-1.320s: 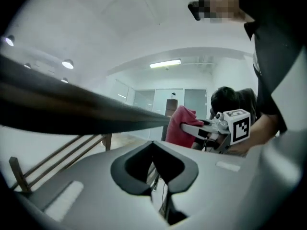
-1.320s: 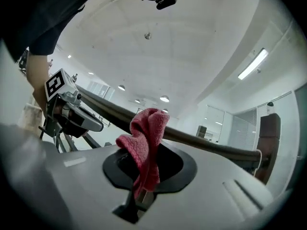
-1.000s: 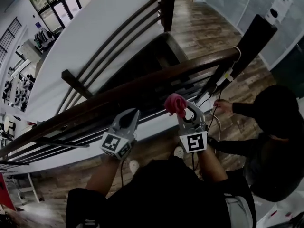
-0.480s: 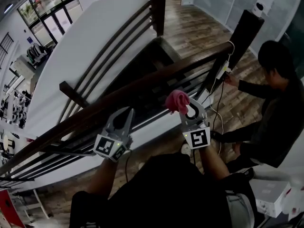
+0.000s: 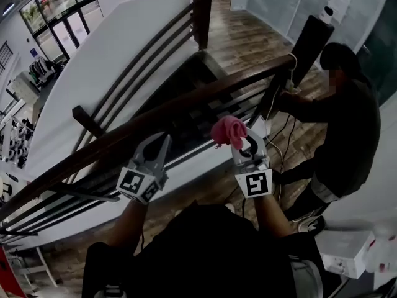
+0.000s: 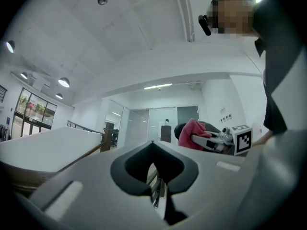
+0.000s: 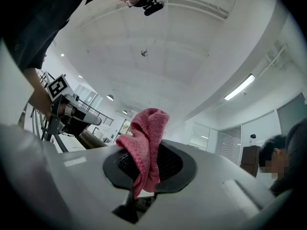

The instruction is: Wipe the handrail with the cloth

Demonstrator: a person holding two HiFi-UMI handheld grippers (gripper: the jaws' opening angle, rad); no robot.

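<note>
**Pink cloth pinched, held up near the handrail**

The right hand-held gripper (image 5: 240, 143) has its jaws closed on a pink cloth (image 5: 228, 131). The cloth bunches up above the jaw tips and a strip hangs down between them. The left hand-held gripper (image 5: 160, 143) has its jaws pressed together with nothing between them. Both point upward, side by side, on the near side of the dark wooden handrail (image 5: 155, 120). The cloth is raised close to the rail, and no contact shows. To the right, another person (image 5: 347, 117) bends over cables by the rail's end post, on a wooden floor (image 5: 248, 36).
</note>
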